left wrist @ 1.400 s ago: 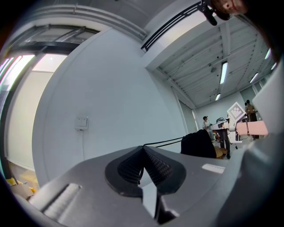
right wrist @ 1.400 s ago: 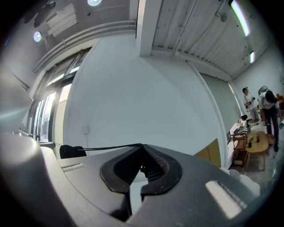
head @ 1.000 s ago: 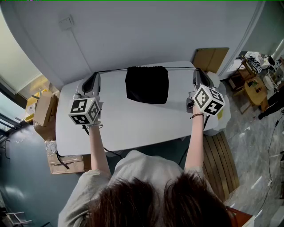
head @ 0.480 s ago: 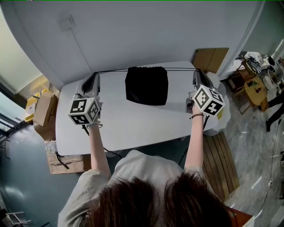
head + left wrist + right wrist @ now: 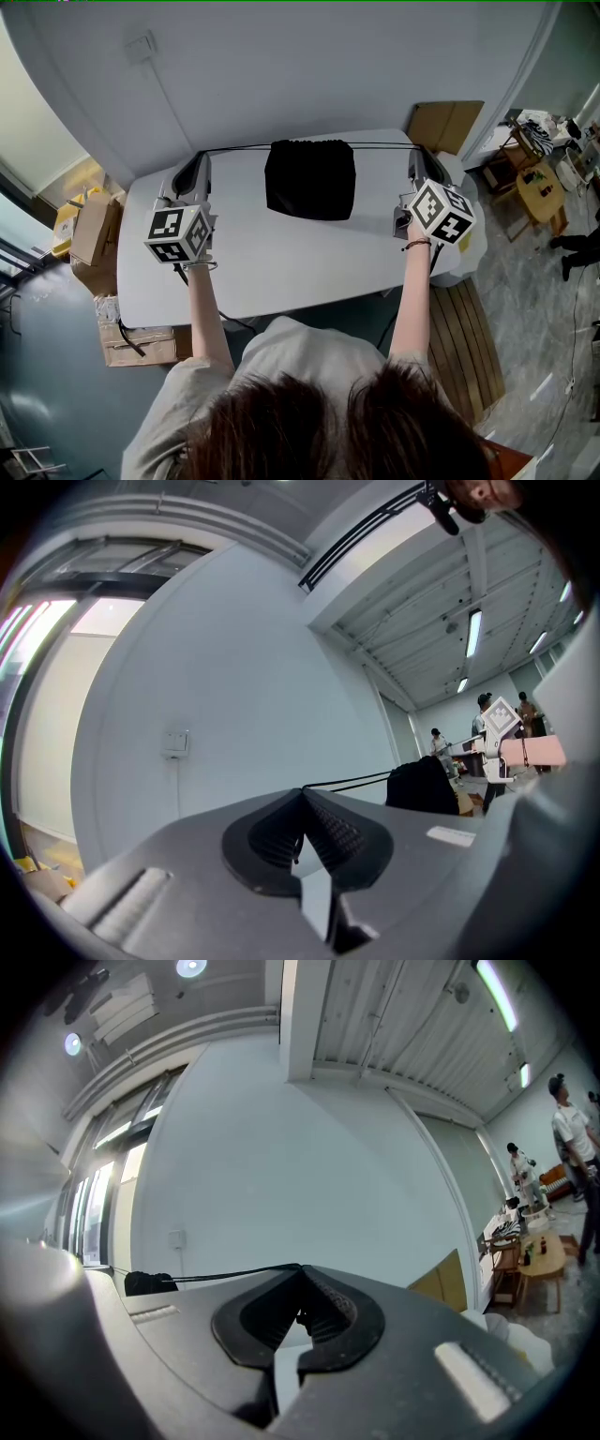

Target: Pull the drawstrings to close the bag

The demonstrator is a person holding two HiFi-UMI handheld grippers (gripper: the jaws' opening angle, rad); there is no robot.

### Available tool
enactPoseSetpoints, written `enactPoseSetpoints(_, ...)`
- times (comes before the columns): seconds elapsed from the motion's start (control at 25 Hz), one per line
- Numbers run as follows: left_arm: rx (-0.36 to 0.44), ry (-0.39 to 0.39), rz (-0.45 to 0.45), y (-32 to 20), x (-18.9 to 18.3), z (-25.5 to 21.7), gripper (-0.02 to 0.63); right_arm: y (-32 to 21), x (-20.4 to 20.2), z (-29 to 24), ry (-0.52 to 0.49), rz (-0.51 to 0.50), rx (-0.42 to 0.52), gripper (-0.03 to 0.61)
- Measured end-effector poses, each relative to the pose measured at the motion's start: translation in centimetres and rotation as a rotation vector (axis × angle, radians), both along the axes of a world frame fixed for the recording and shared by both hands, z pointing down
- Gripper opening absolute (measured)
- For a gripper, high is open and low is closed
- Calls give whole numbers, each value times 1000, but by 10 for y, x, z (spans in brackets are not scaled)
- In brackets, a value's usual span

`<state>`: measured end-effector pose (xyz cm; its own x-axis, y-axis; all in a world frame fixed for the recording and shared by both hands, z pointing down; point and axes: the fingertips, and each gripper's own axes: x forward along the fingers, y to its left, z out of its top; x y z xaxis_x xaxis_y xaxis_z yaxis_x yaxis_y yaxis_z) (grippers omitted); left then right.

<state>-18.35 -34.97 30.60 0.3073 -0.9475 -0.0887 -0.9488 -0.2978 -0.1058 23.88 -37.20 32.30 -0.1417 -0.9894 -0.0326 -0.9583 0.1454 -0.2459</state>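
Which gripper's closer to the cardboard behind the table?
Right. The right gripper is just beside the cardboard; the left gripper is across the table, beyond the bag.

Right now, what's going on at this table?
A person holds a gripper in each hand over the white table. The left gripper is shut on the left drawstring of the black bag, and the right gripper is shut on the right drawstring. Both cords run taut out to the sides, and the bag's top looks gathered.
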Motion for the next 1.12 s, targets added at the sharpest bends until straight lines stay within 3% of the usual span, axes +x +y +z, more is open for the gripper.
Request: enactPoseSetpoints(1.12,46,-13,-2,7,-3,-11,2,6,-3,-20,58,2,60,12)
